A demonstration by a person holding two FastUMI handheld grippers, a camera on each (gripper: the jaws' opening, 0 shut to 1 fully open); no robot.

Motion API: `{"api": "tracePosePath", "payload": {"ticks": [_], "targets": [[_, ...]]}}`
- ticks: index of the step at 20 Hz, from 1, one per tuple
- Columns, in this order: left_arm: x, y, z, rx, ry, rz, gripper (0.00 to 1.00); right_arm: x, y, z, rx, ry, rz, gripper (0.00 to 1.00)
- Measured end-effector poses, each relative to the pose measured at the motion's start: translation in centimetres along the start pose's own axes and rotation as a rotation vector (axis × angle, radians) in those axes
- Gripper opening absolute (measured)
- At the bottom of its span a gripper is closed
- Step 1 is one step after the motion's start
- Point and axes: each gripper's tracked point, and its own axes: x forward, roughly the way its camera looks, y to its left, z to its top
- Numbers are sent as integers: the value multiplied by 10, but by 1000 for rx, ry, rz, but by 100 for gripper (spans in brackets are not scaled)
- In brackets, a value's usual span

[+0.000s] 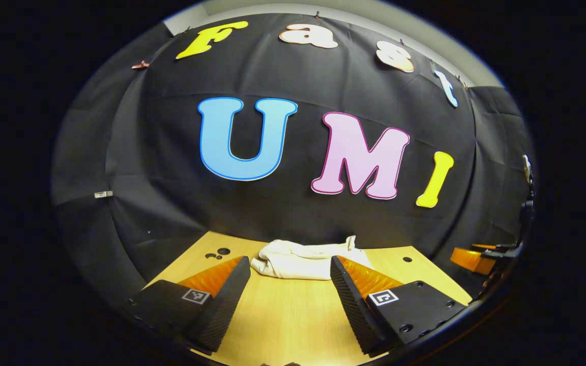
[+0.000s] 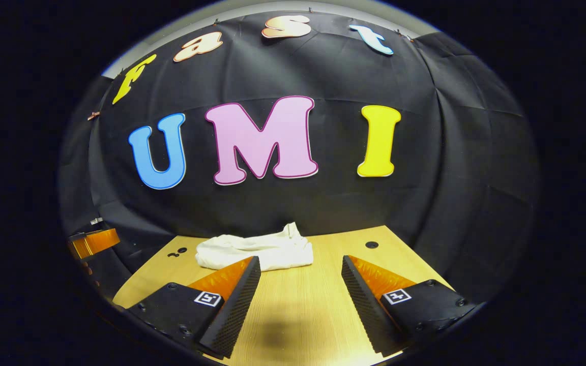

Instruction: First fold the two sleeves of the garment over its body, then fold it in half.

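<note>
Both sets of fingers are spread wide and hold nothing. In the left gripper view the left gripper [image 1: 290,292] hangs above the wooden counter [image 1: 288,315], its ribbed fingers [image 1: 227,300] clear of the cloth ahead. In the right gripper view the right gripper [image 2: 300,300] is just as wide open, fingers [image 2: 234,305] over bare wood.

The garment [image 1: 305,259] is a white, soft, crumpled bundle lying near the counter's far edge, close to the black cloth wall [image 1: 293,203]. It looks bunched and rumpled rather than flat, with a small peak of fabric sticking up at one end. In the right gripper view the garment [image 2: 255,251] sits toward the far left part of the counter [image 2: 298,315].

The counter is pale wood grain with a few small dark round holes [image 2: 372,245].
</note>
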Motion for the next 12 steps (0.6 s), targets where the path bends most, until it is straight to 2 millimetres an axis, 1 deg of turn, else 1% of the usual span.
{"api": "tracePosePath", "payload": {"ticks": [3, 7, 9, 11, 12], "targets": [[-45, 3, -9, -60, -10, -15, 97, -38, -5, -23, -34, 34, -2, 98], [-104, 25, -36, -88, 1, -1, 97, -79, -2, -46, -18, 63, 1, 98], [-125, 35, -48, -77, 6, 2, 97, -94, 0, -52, -27, 65, 1, 98], [-140, 43, -57, -55, 10, 11, 97, -109, 10, -53, -4, 50, 25, 98], [-148, 44, -61, -47, 10, 7, 98, -115, 14, -54, 7, 41, 35, 98]]}}
